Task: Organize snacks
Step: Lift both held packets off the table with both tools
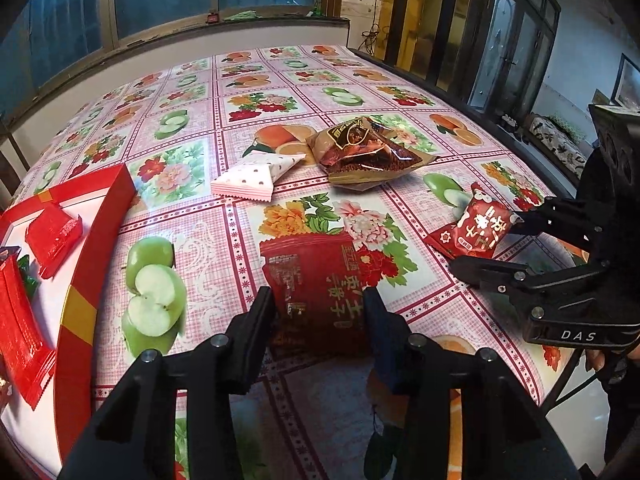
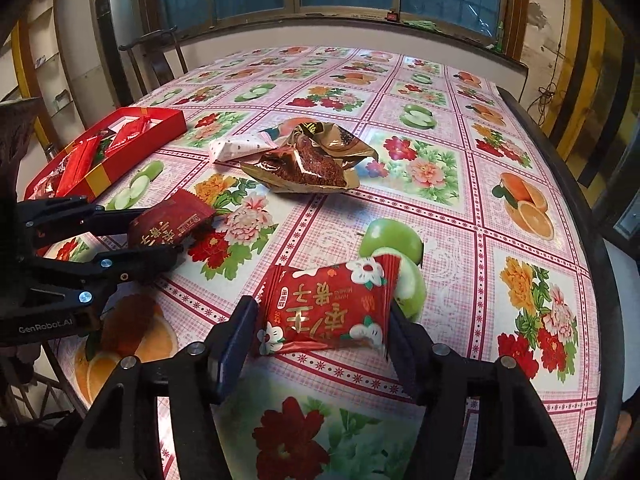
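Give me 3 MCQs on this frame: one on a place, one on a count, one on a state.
1. Where is the red box relative to the left gripper?
A. on its left side
B. on its right side
C. between its fingers

2. How many packets lie loose mid-table, held by neither gripper?
A. one
B. two
C. four

3. What is the right gripper doing?
A. hanging open over bare cloth
B. closed on a red flowered packet
C. resting inside the box

Answers:
1 A: the box sits at the table's left edge.
2 B: only the pink dotted packet and the brown bag.
3 B: both fingers press the packet's sides. The left gripper likewise holds a dark red packet.
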`<state>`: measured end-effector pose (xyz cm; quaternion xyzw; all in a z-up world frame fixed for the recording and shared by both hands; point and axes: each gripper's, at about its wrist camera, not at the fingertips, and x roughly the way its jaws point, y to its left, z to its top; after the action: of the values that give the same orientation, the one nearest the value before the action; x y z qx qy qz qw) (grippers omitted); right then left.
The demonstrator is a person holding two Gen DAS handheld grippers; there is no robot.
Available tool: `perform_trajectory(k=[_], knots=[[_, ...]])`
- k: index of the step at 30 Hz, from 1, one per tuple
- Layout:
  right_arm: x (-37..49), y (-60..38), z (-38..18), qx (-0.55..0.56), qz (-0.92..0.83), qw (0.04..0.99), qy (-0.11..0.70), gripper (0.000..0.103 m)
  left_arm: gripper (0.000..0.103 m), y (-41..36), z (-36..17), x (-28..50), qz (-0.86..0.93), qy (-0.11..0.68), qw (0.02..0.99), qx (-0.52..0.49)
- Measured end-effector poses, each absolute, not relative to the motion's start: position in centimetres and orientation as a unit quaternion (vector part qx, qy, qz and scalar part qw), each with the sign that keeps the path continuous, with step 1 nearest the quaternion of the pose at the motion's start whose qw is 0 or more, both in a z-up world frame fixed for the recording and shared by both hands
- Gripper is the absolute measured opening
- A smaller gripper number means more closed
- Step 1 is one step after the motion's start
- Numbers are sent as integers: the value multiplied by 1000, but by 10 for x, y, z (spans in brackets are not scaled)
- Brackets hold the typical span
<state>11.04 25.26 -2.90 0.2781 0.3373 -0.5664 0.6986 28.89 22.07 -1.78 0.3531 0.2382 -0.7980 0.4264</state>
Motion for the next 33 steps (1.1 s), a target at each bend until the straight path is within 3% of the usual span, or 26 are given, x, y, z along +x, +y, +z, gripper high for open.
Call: perform_trajectory(k=[3, 7, 14, 24, 28, 33], knots=[[111, 261, -29, 279, -569, 702, 325, 50, 44, 228, -18, 293, -798, 234, 431, 350], [108, 271, -29, 282, -573, 706, 307, 47, 44, 237, -17, 301, -798, 233, 439, 341], [98, 280, -28, 304, -570, 717, 262, 32, 44, 254, -15, 306, -802, 217, 442, 339], [75, 276, -31, 382, -552, 718, 183, 32, 44, 256, -16, 304, -801, 208, 445, 342], [68, 275, -29, 388, -579, 692, 187, 32, 44, 256, -16, 304, -801, 207, 446, 342], [61, 261, -29, 416, -581, 679, 170, 41, 44, 256, -16, 305, -801, 207, 446, 341]])
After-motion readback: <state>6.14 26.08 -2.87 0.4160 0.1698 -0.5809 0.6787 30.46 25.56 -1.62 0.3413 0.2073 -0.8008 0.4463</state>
